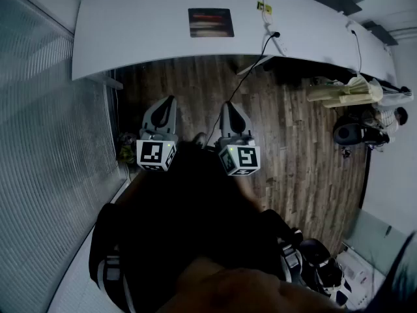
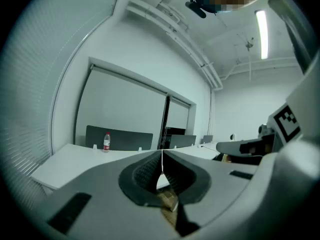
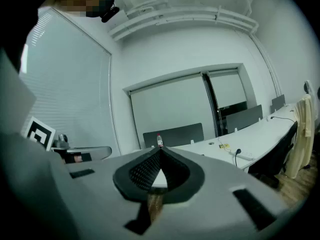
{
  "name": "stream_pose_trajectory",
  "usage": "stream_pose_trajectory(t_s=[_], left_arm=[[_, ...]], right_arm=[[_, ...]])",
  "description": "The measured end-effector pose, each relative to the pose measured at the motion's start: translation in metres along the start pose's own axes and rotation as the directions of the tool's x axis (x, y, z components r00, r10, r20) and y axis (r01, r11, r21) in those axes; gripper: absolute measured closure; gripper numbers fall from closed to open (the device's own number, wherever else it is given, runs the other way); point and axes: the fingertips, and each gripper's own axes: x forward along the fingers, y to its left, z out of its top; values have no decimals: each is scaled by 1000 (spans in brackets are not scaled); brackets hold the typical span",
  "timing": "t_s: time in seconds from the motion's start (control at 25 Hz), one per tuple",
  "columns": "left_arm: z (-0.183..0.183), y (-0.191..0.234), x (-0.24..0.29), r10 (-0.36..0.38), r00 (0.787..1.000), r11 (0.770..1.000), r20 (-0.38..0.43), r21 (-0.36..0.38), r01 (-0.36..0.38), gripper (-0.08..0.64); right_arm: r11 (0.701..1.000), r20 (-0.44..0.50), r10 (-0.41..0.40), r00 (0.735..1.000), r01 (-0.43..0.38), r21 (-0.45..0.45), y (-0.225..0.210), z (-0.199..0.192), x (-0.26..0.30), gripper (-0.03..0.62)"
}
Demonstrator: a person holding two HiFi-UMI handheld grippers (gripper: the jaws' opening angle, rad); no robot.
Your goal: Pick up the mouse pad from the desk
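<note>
The mouse pad point(image 1: 210, 22), a dark rectangle with a reddish picture, lies flat on the long white desk point(image 1: 130, 31) at the top of the head view. My left gripper point(image 1: 171, 100) and right gripper point(image 1: 228, 105) hang side by side over the wooden floor, well short of the desk's near edge and pointing towards it. Both are shut with nothing between the jaws. The left gripper view shows its jaws point(image 2: 162, 152) meeting at the tips, with the desk top point(image 2: 75, 159) beyond. The right gripper view shows the same of its jaws point(image 3: 160, 149). Neither gripper view shows the pad.
A small water bottle point(image 2: 106, 141) with a red label stands at the desk's far edge, also in the right gripper view as the bottle point(image 3: 159, 140). A power strip with a black cable point(image 1: 276, 36) lies right of the pad. A cloth-draped chair point(image 1: 345, 91) stands at the right. Window blinds point(image 1: 45, 142) run along the left.
</note>
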Motion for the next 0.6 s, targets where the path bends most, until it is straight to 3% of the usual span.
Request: stream_pose_trajectory(t_s=[0.6], left_arm=[[-3,-17,3,-3,1000,1000,-7,8,3,555]], right_arm=[[1000,8,4,1000,-4,25,-11,-1,-10,592]])
